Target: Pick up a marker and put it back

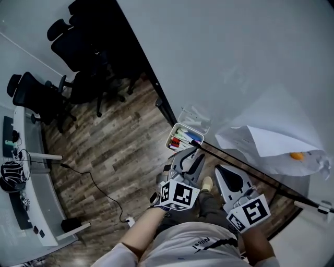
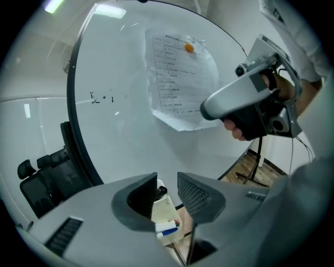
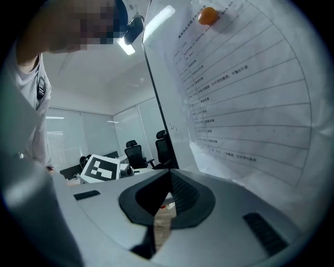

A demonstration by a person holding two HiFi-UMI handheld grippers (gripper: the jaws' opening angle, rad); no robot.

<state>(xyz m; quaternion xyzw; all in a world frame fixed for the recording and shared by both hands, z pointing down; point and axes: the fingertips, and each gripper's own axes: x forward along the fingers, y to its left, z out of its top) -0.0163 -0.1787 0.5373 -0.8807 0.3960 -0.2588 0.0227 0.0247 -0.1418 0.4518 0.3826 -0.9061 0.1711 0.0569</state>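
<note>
From the head view, the whiteboard [image 1: 235, 62] fills the right side. A white tray [image 1: 171, 142] hangs at its lower edge with the markers [image 1: 183, 137] lying in it, showing red, green and blue; I cannot count them exactly. One clear box [image 1: 194, 119] sits just beyond the tray. The left gripper [image 1: 195, 152] points at the tray from close by, and nothing stands between them. The right gripper [image 1: 220, 169] hangs beside it, farther along the board's edge. One loose sheet of paper [image 1: 271, 136] is pinned to the board by one orange magnet [image 1: 296, 155]. Off to the left are at least three black office chairs [image 1: 34, 96], a desk [image 1: 36, 182] and a cable [image 1: 99, 190] trailing over the wood floor.

In the left gripper view, the left gripper [image 2: 167, 190] has its jaws standing apart with nothing gripped. The tray [image 2: 166, 211] and the marker ends show through the gap, still beyond the tips. Above, a hand [image 2: 236, 130] carries the right gripper [image 2: 209, 108] in front of the paper [image 2: 180, 73] and magnet [image 2: 189, 48].

In the right gripper view, the right gripper [image 3: 169, 180] has its jaws closed together at the tips, holding nothing. The paper [image 3: 245, 94] looms right alongside it, with the magnet [image 3: 207, 14] at the top. The left gripper's marker cube [image 3: 99, 168] and two chairs [image 3: 135, 154] lie to the left.
</note>
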